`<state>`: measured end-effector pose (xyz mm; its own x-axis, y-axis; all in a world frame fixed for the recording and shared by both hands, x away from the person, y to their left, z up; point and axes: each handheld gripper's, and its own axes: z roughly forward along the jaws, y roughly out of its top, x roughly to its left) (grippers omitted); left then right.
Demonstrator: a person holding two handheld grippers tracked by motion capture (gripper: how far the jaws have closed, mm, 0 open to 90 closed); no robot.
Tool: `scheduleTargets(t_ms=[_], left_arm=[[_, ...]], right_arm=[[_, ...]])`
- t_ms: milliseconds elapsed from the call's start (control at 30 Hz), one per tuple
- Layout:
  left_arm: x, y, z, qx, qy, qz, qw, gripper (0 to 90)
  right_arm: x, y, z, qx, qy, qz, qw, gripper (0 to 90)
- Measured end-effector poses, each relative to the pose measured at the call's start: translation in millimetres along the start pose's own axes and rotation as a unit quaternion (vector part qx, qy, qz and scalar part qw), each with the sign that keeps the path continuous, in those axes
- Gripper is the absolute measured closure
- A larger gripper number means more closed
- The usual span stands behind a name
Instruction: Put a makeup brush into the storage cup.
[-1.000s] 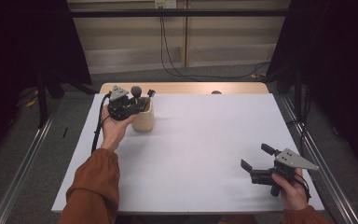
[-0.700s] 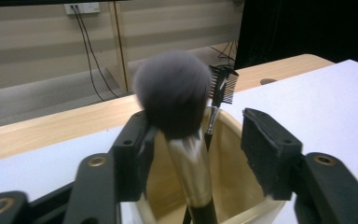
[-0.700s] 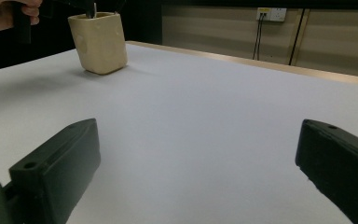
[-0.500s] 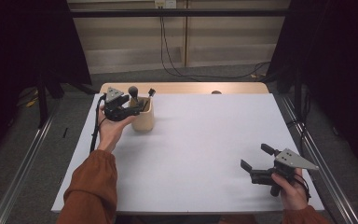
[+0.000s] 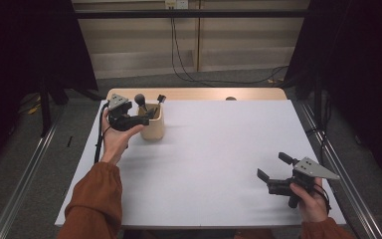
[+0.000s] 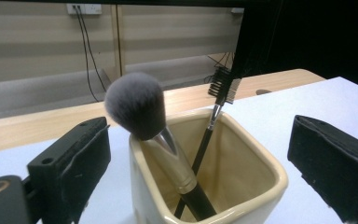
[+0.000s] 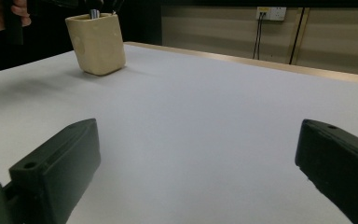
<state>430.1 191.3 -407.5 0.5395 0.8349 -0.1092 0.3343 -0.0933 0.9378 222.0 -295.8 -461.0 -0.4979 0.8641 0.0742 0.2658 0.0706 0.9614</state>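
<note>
Item: cream glazed ceramic holder (image 5: 153, 125), square-mouthed with rounded corners, standing upright near the far left corner of the white matte table (image 5: 219, 164). Contents: one powder brush (image 6: 137, 106) with a domed grey bristle head, silver ferrule and black handle, leaning toward the holder's near-left wall; one slim black-handled comb-and-brush tool (image 6: 223, 85) with stiff dark teeth, leaning toward the far wall, its handle crossing behind the powder brush. Left gripper (image 5: 140, 117): black two-jaw tool, jaws wide apart, held level with the holder's rim, one jaw to either side of it, touching nothing. Right gripper (image 5: 273, 172): jaws likewise apart and empty, resting low near the near right corner, well apart from the holder. Handling note, as a judgement: a grasp on the powder brush seems intended; centre on the rigid ferrule or handle, not the soft bristles, close gently, and lift straight upward to avoid tipping the smooth-glazed holder.
</note>
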Motion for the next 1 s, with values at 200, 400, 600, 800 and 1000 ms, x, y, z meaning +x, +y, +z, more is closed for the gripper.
scheduleTargets(t_ms=[200, 400, 600, 800, 1000], left_arm=[[-4.6, 5.7, -11.9, -0.010, -0.006, 0.006, 0.9999, 1.5], [-4.8, 3.0, -23.5, -0.016, -0.007, 0.012, 0.9998, 1.5], [-5.3, -0.2, -34.4, -0.019, -0.015, 0.003, 0.9997, 1.8], [-4.3, -2.1, -49.0, -0.023, -0.013, -0.001, 0.9997, 1.8], [-1.7, -7.0, -59.7, -0.026, -0.013, -0.003, 0.9996, 2.2]], right_arm=[[1.7, 0.7, 1.7, 0.000, 0.002, 0.001, 1.0000, 0.0], [1.5, 0.6, 1.1, 0.000, 0.003, 0.001, 1.0000, 0.0], [1.6, 0.8, 0.0, 0.001, 0.003, 0.000, 1.0000, 0.0], [5.5, 1.7, -1.6, 0.001, 0.002, -0.002, 1.0000, 0.0], [5.5, 2.1, -1.8, -0.001, -0.002, -0.002, 1.0000, 0.0]])
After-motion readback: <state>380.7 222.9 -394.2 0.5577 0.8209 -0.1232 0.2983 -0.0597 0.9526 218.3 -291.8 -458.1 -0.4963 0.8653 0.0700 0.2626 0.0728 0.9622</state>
